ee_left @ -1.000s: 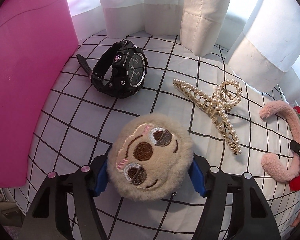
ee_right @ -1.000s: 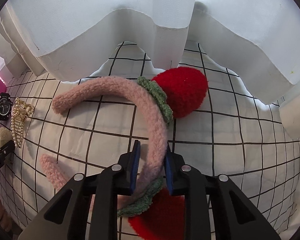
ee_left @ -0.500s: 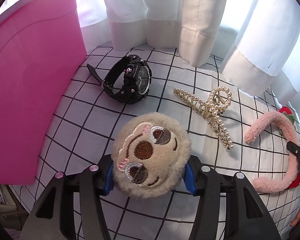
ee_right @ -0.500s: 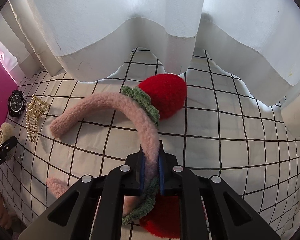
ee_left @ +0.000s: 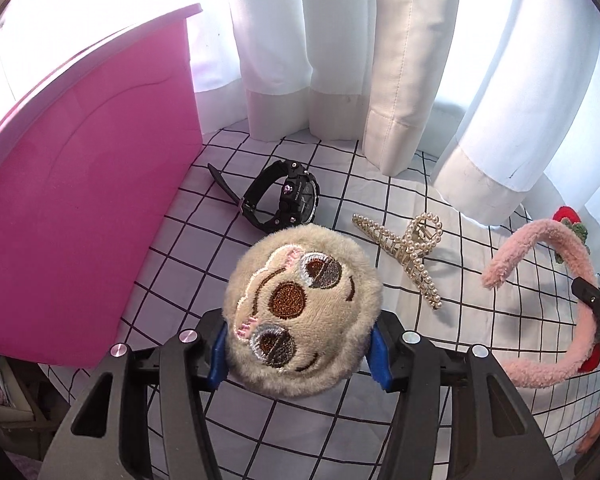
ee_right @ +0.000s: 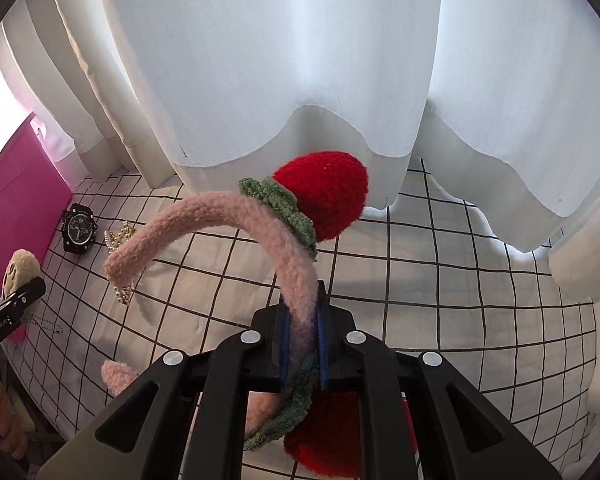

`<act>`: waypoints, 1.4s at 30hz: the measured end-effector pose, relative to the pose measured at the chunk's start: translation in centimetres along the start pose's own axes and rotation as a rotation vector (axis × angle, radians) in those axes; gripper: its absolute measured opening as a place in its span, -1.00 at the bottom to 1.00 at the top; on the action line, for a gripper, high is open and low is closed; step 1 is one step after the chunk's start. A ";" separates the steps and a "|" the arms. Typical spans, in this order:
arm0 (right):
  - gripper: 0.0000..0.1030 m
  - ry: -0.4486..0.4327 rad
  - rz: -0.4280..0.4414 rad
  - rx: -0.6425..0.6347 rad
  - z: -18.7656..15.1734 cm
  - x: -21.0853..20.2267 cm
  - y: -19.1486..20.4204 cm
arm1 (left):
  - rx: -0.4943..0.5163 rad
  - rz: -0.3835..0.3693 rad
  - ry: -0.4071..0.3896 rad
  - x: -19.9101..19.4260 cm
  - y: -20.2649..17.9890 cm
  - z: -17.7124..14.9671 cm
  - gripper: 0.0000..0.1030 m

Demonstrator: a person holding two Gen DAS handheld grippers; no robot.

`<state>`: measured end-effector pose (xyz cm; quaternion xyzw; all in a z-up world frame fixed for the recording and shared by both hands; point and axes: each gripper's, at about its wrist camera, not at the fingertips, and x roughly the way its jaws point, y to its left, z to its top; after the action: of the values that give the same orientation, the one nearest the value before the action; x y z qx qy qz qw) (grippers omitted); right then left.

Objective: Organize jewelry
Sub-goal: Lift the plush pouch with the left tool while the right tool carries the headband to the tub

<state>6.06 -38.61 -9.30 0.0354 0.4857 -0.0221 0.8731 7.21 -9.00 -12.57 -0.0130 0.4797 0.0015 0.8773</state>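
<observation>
My left gripper is shut on a beige plush sloth-face charm and holds it above the grid cloth; the charm also shows in the right wrist view. My right gripper is shut on a pink fuzzy headband with red strawberries, lifted off the cloth; the headband also shows in the left wrist view. A black watch and a pearl hair claw lie on the cloth beyond the charm.
A pink box stands at the left on the white grid cloth. White curtains hang along the back edge. The watch and hair claw lie next to the pink box.
Both grippers have risen. The plush charm and the headband have been lifted off the cloth. The right gripper closed onto the headband band.
</observation>
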 end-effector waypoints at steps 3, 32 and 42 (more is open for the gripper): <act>-0.80 -0.024 0.012 -0.012 0.8 -0.9 1.0 | 0.006 -0.001 -0.021 -1.1 0.2 0.7 0.02; -0.80 -0.298 0.333 -0.331 10.8 -10.6 25.0 | -0.199 0.209 -0.266 -16.3 18.3 8.7 0.02; -0.80 -0.250 0.357 -0.527 12.2 -7.7 37.7 | -0.310 0.295 -0.197 -14.4 27.8 8.7 0.02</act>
<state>15.02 -2.02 5.19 -0.1100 0.3503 0.2530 0.8951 6.32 19.11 3.60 -0.0772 0.3825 0.2045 0.8977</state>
